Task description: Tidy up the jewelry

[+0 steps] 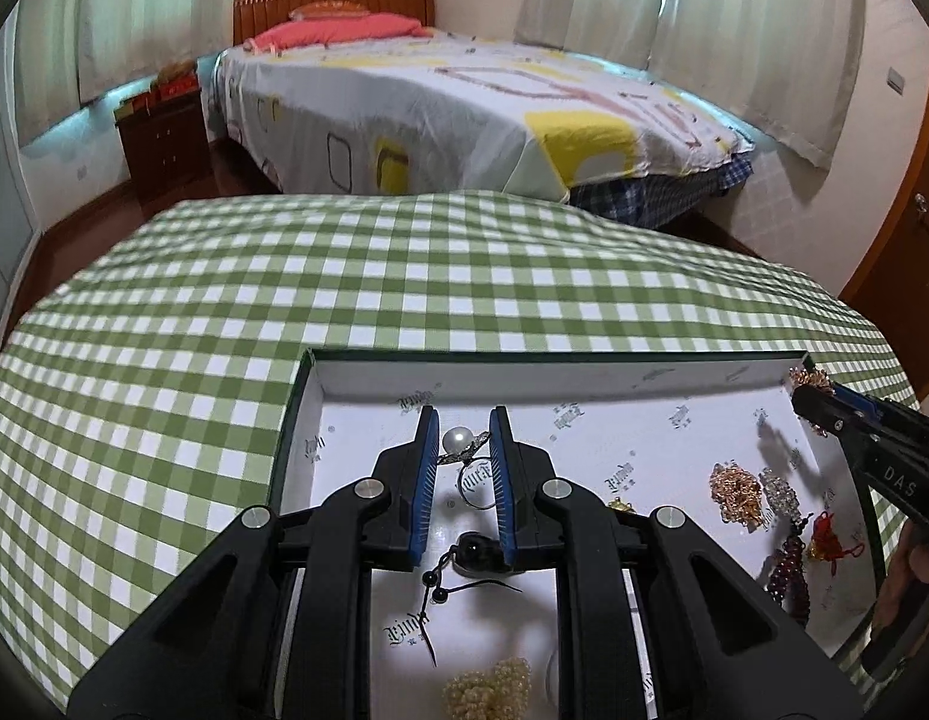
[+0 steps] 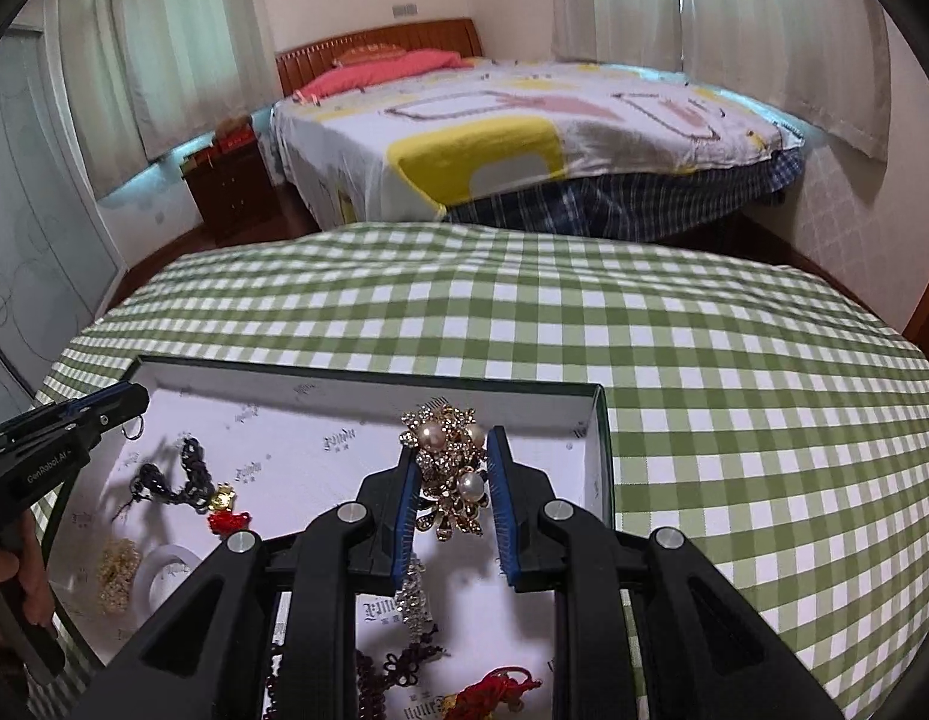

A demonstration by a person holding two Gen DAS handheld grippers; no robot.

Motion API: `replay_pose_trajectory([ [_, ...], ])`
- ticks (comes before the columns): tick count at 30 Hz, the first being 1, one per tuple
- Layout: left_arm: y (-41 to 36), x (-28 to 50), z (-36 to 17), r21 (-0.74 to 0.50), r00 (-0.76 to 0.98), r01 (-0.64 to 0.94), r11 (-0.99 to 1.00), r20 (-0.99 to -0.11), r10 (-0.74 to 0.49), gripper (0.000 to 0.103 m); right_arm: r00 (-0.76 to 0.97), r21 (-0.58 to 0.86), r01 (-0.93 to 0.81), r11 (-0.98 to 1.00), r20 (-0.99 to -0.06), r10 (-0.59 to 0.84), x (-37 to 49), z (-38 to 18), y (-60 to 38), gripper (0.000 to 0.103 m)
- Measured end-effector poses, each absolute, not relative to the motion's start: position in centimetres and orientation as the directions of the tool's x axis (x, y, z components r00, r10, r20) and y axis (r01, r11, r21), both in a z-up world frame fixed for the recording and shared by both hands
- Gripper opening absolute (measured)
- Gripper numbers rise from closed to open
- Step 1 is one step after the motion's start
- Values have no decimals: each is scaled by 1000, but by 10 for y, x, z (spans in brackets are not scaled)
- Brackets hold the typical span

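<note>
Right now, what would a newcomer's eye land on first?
The right gripper holds a gold brooch with pearls over the box. The left gripper pinches a pearl ring over the same box, on the green checked cloth. Behind, a bed fills the room.

The cream bead cluster (image 1: 488, 690) at six o'clock was cut off by the frame's bottom edge. The black bead (image 1: 473, 552) sat partly hidden behind the left gripper (image 1: 462, 420) pad. The red knot (image 2: 494, 696) ran off the lower edge.

Bed (image 1: 464, 102) (wooden headboard) between curtained windows (image 1: 752, 18).
</note>
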State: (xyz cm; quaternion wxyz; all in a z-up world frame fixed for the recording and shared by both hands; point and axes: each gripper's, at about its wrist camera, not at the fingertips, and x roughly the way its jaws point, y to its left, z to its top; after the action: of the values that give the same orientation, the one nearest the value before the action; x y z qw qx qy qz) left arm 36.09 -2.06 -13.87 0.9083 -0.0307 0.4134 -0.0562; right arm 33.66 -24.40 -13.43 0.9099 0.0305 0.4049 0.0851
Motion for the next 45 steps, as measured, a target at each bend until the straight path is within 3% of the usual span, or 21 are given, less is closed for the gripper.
replay_pose_trajectory([
  [11,-19,374,-154,-113,586,67,991,-800,-131,17,571,118,-124,985,-804,168,353,-150,-244,23],
  [13,-20,375,-155,-115,583,66,991,-801,-132,19,574,120,-117,986,-802,166,352,-150,-246,27],
  [15,-20,375,-156,-112,578,68,991,-805,-131,28,572,123,-116,986,-803,168,352,-150,-246,45],
  [20,-24,371,-152,-84,600,69,994,-792,-109,54,595,112,-119,987,-787,161,347,-146,-246,58],
  [24,-24,366,-148,-65,616,69,995,-782,-94,65,620,100,-116,988,-770,151,343,-141,-245,70],
  [35,-25,317,-115,-51,710,65,997,-699,-82,88,721,94,-116,989,-677,149,300,-111,-239,81],
  [45,-17,234,-87,-66,762,18,998,-645,-57,91,767,100,-92,991,-628,135,227,-96,-237,84],
])
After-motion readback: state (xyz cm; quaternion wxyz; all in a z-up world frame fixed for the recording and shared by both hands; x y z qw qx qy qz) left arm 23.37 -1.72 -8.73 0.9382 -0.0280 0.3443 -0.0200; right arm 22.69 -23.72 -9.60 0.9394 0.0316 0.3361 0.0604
